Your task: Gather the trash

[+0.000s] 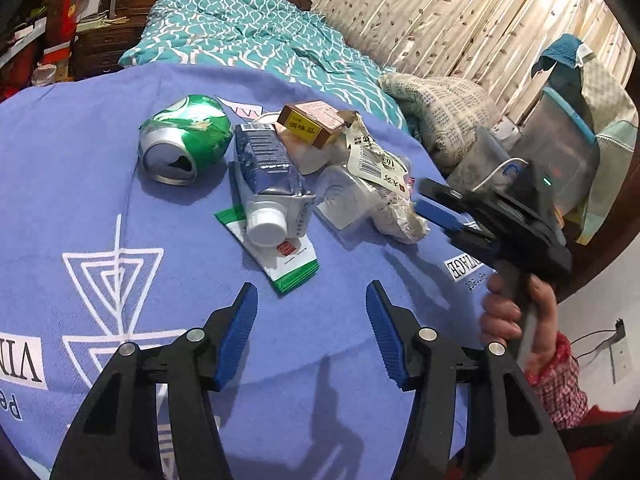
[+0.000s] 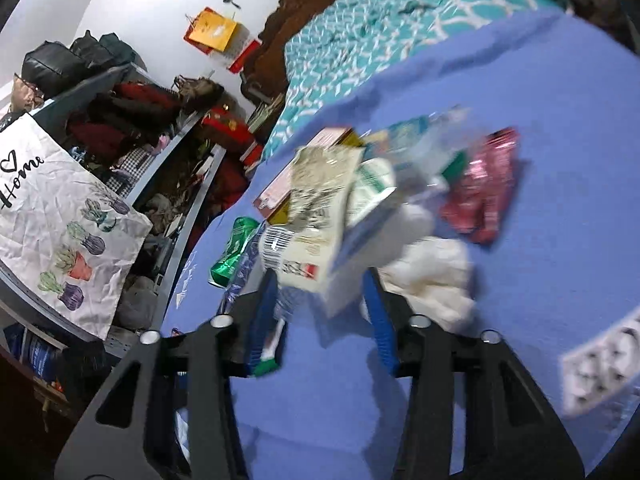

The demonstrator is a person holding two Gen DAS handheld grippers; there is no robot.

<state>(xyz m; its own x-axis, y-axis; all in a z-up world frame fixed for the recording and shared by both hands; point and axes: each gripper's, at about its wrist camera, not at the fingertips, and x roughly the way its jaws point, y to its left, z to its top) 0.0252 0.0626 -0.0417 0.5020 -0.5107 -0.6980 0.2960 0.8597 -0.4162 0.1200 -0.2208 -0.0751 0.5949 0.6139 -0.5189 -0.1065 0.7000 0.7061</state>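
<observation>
A pile of trash lies on a blue cloth: a crushed green can, a blue carton with a white cap, a green-white sachet, a yellow-brown box, a clear plastic cup and a crumpled tissue. My left gripper stands open just short of the sachet, with nothing between its fingers. My right gripper, held by a hand, reaches the tissue from the right. In the blurred right wrist view its jaws stand apart around a cream barcoded carton; no pad visibly presses.
A red foil wrapper lies at the pile's far side. A teal quilt and curtains lie beyond. A grey bin with a teal lid stands at the right. Cluttered shelves and a "Home" cloth flank the bed.
</observation>
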